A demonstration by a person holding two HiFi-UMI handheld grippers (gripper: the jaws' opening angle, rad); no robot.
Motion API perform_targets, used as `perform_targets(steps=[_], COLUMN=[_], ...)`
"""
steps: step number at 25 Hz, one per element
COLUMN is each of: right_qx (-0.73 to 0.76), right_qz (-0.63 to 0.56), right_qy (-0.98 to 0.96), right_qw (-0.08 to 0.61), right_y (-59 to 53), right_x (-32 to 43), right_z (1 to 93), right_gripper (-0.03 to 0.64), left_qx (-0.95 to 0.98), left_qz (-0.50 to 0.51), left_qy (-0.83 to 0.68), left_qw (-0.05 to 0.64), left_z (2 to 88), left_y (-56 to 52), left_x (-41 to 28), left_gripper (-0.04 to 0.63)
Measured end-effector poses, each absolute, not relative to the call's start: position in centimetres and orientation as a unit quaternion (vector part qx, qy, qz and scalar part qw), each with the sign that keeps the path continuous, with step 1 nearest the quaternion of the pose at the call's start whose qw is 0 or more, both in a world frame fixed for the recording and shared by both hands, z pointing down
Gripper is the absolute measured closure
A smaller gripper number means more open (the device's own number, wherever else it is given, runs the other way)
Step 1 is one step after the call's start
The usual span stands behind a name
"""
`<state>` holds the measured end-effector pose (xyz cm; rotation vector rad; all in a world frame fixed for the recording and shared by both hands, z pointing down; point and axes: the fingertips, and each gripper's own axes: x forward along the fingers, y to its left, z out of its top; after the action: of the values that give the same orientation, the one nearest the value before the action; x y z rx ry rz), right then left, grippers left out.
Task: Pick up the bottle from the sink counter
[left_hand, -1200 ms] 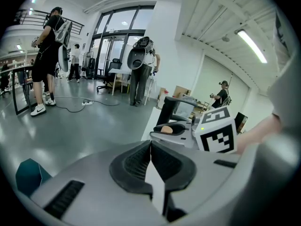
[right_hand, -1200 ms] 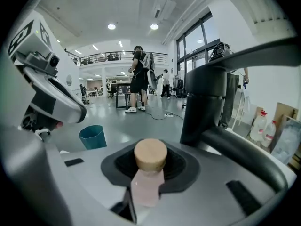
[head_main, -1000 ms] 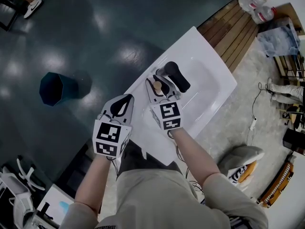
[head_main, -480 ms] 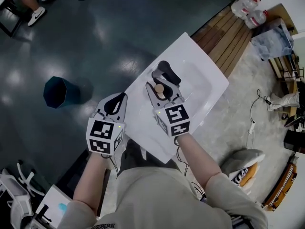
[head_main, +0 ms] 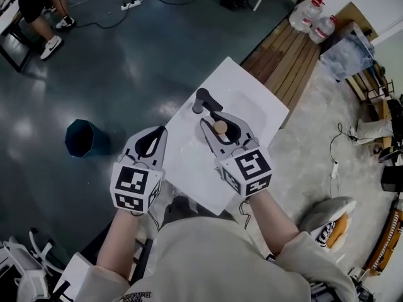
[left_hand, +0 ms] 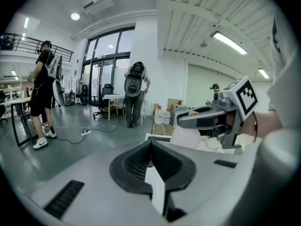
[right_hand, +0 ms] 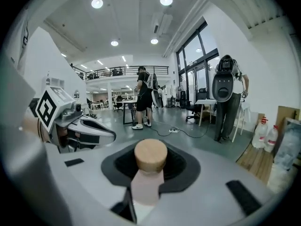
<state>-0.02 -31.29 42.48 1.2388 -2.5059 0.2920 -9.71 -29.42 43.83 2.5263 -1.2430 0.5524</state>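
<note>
A pale pink bottle with a round wooden cap stands upright between the jaws of my right gripper, which is shut on its neck and holds it above the white sink counter. The right gripper view shows the cap and the neck pinched between the dark pads. My left gripper hovers over the counter's left edge, shut and holding nothing; its pads meet at the tip. In the left gripper view the bottle's body hangs under the right gripper.
A black faucet stands at the counter's far edge, just beyond the bottle. A dark teal bin sits on the floor to the left. Wooden decking with water jugs lies at the far right. A person stands at the upper left.
My right gripper has risen with the bottle, toward the camera and away from the faucet. The left gripper stays beside it, still shut. The head view has shifted.
</note>
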Motion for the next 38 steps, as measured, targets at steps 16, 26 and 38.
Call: perform_targets(steps=[16,26,38], right_qx=[0.433,0.426,0.425], right_qz=[0.127,0.143,0.137], right_qy=[-0.874,-0.87,-0.872], right_qw=[0.182,0.202,0.201], right_y=[-22.6,-21.5,-22.1], right_x=[4.3,5.7,6.2], right_z=[41.5,43.8,43.6], right_gripper=[0.537,0.537,0.537], left_qx=[0.895,0.894,0.895], left_qz=[0.205,0.221,0.217], left_qy=[-0.388,-0.377,-0.379], left_qw=[0.082,0.096,0.093], left_z=[41.3,43.1,42.7], left_y=[-22.1,-20.5,-21.6], left_x=[-4.9,-2.9,-2.4], left_gripper=[0.588,0.588,0.588])
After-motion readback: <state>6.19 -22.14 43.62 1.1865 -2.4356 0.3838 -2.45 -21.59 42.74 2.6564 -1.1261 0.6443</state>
